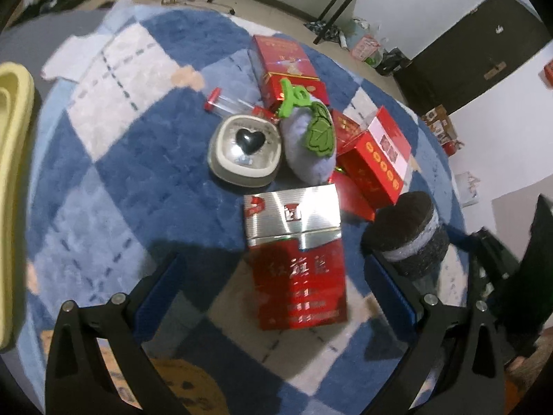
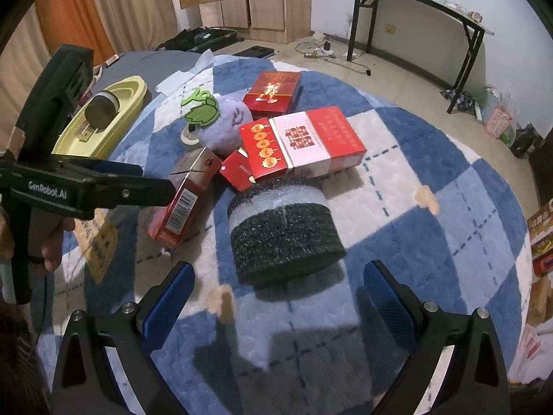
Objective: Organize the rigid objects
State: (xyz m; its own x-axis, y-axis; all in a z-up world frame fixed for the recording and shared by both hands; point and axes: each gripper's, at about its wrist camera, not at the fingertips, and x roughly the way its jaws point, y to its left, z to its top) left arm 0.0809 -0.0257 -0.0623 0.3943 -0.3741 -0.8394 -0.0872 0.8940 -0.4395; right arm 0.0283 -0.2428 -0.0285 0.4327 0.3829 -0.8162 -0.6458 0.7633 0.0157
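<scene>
A red and silver cigarette box (image 1: 293, 259) lies on the blue checked rug (image 1: 145, 173), between the wide-apart fingers of my left gripper (image 1: 276, 294), which is open. From the right wrist view the same box (image 2: 179, 204) sits tilted under the left gripper (image 2: 152, 183). A black and grey foam cylinder (image 2: 283, 238) stands just ahead of my open right gripper (image 2: 276, 297), untouched; it also shows at the right in the left wrist view (image 1: 408, 231). A yellow tray (image 2: 114, 97) at the far left holds another dark cylinder (image 2: 102, 109).
A purple plush with a green leaf (image 1: 311, 145), a grey case with a black heart (image 1: 243, 150), a clear tube with red caps (image 1: 228, 103) and several red boxes (image 2: 311, 141) crowd the rug's middle. A black folding table (image 2: 414, 7) stands by the wall.
</scene>
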